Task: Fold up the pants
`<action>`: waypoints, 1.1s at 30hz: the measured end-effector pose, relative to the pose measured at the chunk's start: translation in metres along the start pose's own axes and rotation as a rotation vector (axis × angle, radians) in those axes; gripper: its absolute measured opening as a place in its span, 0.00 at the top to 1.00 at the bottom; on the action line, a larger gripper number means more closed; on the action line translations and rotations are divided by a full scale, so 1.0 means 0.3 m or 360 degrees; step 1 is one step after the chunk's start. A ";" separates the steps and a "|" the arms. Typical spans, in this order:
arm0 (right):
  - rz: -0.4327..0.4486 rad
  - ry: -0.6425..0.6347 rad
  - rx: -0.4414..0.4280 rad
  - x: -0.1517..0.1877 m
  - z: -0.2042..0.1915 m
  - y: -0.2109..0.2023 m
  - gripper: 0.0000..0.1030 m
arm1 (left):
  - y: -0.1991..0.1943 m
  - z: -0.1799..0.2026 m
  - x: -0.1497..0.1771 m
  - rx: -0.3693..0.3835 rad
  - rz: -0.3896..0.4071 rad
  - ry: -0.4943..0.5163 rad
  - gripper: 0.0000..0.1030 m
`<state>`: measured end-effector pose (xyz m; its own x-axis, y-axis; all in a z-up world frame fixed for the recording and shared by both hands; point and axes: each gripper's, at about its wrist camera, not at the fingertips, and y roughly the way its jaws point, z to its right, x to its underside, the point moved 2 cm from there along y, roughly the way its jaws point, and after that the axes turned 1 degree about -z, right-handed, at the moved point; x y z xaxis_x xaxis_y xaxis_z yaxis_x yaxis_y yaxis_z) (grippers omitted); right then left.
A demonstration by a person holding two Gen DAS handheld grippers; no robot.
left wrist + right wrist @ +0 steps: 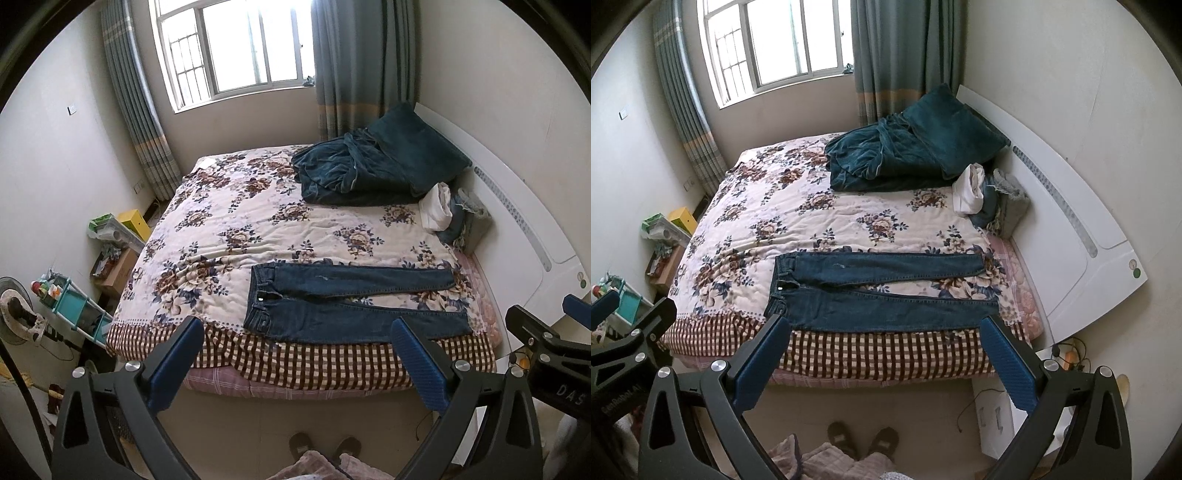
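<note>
1. You are at the very start: the pants [351, 302] lie flat and unfolded on the bed [229, 221], in the lower middle of the left wrist frame, waistband toward frame left and both legs running out to frame right, slightly splayed with a wedge of floral quilt showing between them.
2. Your left hand-held gripper [295, 354] hangs wide apart and holds nothing; it sits at the bottom of the frame, short of the bed's checked edge and not touching the denim.
3. Your right hand-held gripper [886, 354] is likewise spread wide and empty, with the near leg just above its fingertips in the right wrist frame.
4. The step in hand looks like the approach, before any grasp.
5. The next move likely calls for you to bring one leg over the other: pinch the near leg at the waistband corner with the left and near the cuff with the right.
6. The cuff at frame right is squeezed by the fisheye, so I cannot say for certain whether it lies flat or curls.
7. Keep clear of the teal blanket [369, 170] piled in the upper right; it is well apart from the pants.
</note>
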<state>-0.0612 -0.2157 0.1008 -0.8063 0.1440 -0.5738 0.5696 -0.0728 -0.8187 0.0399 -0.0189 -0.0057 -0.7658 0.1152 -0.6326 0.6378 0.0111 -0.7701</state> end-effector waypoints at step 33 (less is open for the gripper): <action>-0.0010 0.0018 -0.0018 0.025 -0.014 0.032 0.00 | 0.021 0.019 0.021 0.0010 -0.0017 -0.0008 0.00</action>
<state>-0.0611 -0.2112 0.0889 -0.8079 0.1558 -0.5683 0.5664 -0.0607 -0.8219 0.0387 -0.0237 -0.0150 -0.7732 0.1100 -0.6246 0.6289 0.0062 -0.7774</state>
